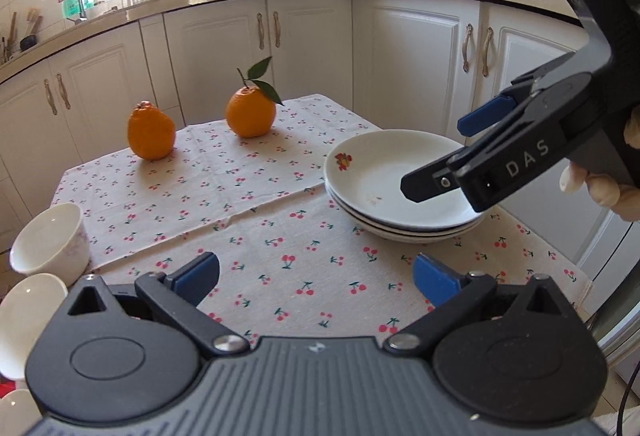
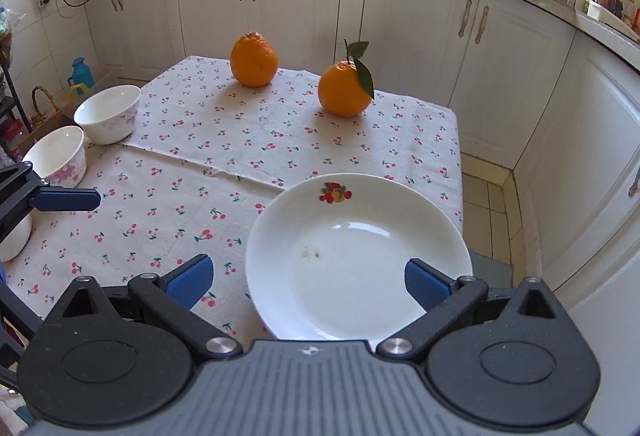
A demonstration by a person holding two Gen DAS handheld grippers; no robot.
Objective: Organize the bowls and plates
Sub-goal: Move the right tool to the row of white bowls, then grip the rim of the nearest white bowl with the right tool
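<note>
Both the left tongs (image 1: 316,278) and the right tongs (image 2: 308,282) gape apart, holding nothing. The stacked plates (image 1: 384,175) sit at the tabletop's (image 1: 240,195) right edge, the bowls (image 2: 108,113) along its left edge.

The stacked plates (image 1: 394,191) are glossy white glazed ceramic, as are the bowls (image 2: 108,113) at the left. The tablecloth (image 1: 256,220) is matt woven cloth, creased. The oranges (image 2: 254,59) have dimpled, slightly shiny peel. Both grippers' bodies are matt black plastic with ribbed blue pads (image 2: 426,284).
</note>
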